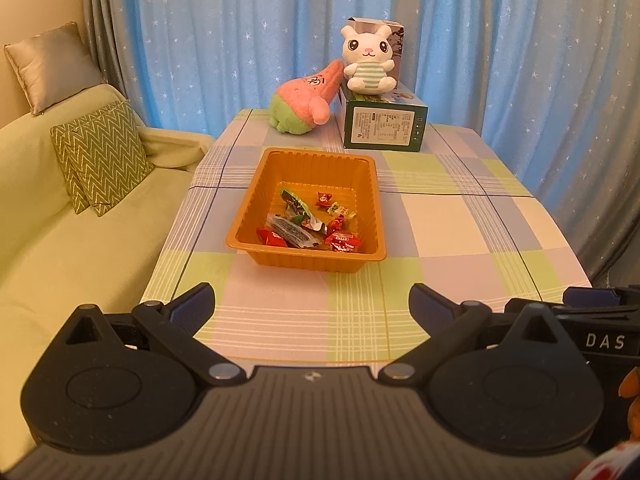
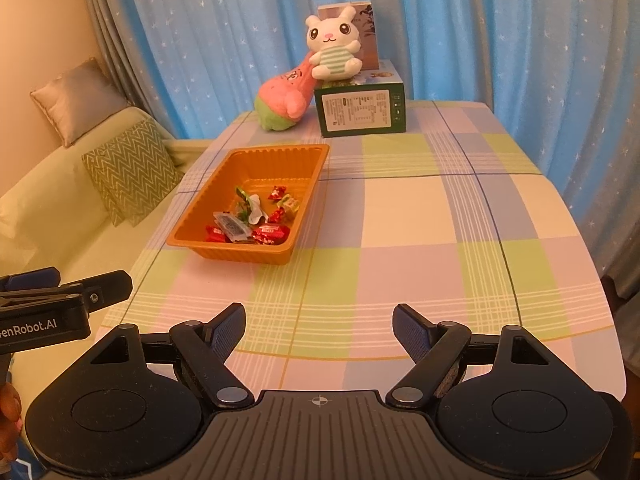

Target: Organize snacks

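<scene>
An orange plastic tray (image 1: 312, 160) stands on the checked tablecloth and holds several wrapped snacks (image 1: 308, 228), red, green and grey. It also shows in the right wrist view (image 2: 208, 200) with the snacks (image 2: 256, 220) inside. My left gripper (image 1: 312, 300) is open and empty, held above the table's near edge, short of the tray. My right gripper (image 2: 319, 322) is open and empty, near the front edge, to the right of the tray. The left gripper's side (image 2: 60, 304) shows at the left of the right wrist view.
A green box (image 1: 384, 124) stands at the back of the table with a white bunny plush (image 1: 368, 60) on it. A pink and green plush (image 1: 308, 100) leans beside it. A sofa with cushions (image 1: 100, 160) is on the left. Blue curtains hang behind.
</scene>
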`<state>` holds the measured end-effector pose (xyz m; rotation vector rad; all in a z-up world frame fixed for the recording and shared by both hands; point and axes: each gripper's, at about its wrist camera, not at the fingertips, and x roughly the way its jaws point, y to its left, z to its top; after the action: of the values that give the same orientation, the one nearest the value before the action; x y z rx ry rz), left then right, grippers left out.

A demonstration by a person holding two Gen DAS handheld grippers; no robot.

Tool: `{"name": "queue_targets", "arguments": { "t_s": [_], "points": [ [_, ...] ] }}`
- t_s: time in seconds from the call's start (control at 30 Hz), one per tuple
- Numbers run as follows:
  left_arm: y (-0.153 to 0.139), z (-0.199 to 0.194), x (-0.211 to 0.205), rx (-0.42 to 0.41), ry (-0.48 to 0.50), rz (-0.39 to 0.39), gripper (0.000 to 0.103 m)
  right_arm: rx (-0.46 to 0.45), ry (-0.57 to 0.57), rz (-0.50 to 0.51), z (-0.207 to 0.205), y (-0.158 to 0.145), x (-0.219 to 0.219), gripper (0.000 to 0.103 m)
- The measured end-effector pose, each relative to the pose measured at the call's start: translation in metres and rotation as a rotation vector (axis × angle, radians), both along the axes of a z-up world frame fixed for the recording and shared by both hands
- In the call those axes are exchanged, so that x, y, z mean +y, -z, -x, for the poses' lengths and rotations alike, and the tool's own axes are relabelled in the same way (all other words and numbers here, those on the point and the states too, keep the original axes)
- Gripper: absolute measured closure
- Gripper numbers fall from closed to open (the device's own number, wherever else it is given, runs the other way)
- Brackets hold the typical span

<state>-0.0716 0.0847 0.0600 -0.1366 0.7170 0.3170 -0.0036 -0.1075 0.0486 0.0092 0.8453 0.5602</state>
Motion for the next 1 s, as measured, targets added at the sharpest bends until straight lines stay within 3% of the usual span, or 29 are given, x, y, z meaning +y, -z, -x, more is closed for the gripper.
{"name": "queue_targets", "arguments": {
  "t_s": [1.0],
  "points": [
    [0.0074, -0.0021, -0.0013, 0.016, 0.011, -0.005, 0.0, 0.004, 0.008, -0.012, -0.0008, 0.0007, -0.0011, 0.023]
  ]
}}
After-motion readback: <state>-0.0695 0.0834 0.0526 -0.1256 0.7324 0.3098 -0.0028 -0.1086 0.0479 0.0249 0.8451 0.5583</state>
